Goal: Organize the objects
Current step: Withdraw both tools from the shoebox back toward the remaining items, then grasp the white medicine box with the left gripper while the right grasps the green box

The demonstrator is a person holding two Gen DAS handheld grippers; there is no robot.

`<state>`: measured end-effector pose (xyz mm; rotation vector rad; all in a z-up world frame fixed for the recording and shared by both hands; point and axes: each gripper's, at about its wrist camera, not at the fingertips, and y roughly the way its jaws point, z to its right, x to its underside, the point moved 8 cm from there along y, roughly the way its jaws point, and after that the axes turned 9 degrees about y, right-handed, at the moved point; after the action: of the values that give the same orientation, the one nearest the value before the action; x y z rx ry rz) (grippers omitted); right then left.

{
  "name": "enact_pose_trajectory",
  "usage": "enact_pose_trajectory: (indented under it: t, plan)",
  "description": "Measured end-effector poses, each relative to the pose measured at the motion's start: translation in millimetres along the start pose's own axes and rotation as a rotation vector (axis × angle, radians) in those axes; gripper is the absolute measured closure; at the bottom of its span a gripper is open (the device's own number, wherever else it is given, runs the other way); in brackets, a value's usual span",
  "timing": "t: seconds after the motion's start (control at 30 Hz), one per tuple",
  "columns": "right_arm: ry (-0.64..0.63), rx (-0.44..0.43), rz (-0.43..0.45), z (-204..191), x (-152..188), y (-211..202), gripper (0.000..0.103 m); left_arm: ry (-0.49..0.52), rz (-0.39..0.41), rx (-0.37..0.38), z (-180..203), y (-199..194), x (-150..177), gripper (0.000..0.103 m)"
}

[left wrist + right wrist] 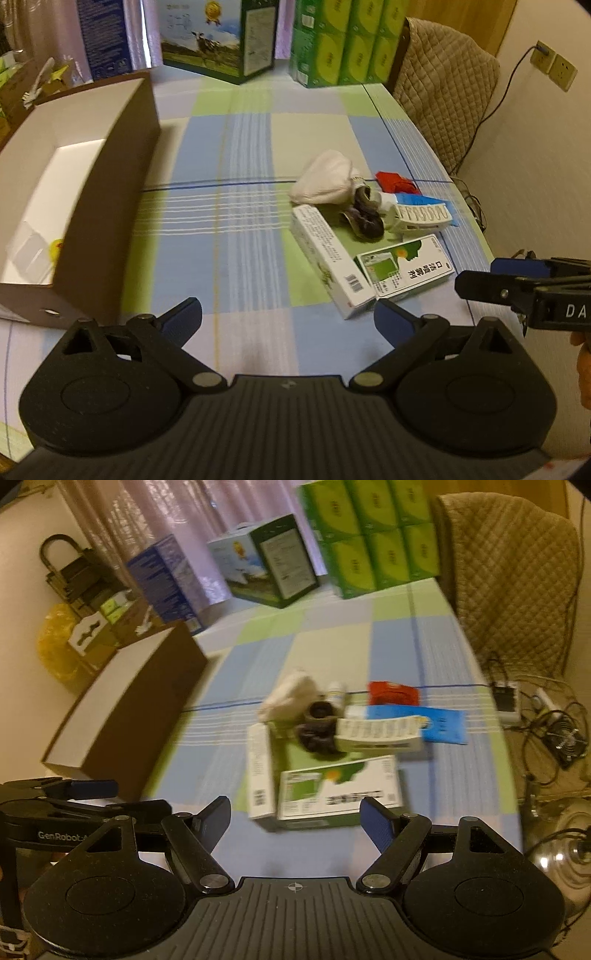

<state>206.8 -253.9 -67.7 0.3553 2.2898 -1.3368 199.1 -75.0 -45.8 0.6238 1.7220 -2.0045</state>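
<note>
Dim warm light, motion blur, fisheye-bent edges.

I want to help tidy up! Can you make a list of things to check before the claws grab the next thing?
1. Left claw open and holding nothing: ok.
2. Right claw open and holding nothing: ok.
3. Brown box open on top, with room inside: ok.
4. Green and white carton right in front of the right claw, nothing on top of it: ok.
5. Long white carton touching the green and white carton, so it may get bumped: not ok.
6. Pictures sharp enough for careful aiming: not ok, blurry.
</note>
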Motion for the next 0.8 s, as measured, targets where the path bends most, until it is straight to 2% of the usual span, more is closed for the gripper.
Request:
enact_pose_trajectory:
  t: [0.1, 0.3, 0.4, 0.57, 0.67, 0.8]
  plan:
    - [0.014, 0.032, 0.008, 17.2, -3.3, 2.3, 0.030, 0.014, -0.010, 0.007, 7.8, 10.7, -2.7, 0.008]
    - [0.043, 0.095, 0.010, 50.7, -11.9, 10.5, 0.047, 0.026, -0.034, 0.011, 18.0, 34.5, -10.3, 0.013]
    - [0.046, 0.117, 0.009, 65.0, -16.1, 16.7, 0.059, 0.031, -0.044, 0.007, 21.9, 48.8, -16.5, 0.016]
    - [0.056, 0.123, 0.004, 79.7, -23.6, 26.9, 0.075, 0.037, -0.057, -0.001, 26.8, 73.1, -27.9, 0.020]
    - [0.059, 0.129, 0.000, 85.5, -27.6, 31.4, 0.076, 0.031, -0.070, -0.009, 26.9, 87.1, -33.0, 0.029]
    - [0.068, 0.134, 0.000, 92.5, -31.6, 35.9, 0.077, 0.009, -0.091, -0.012, 24.3, 99.9, -37.1, 0.030]
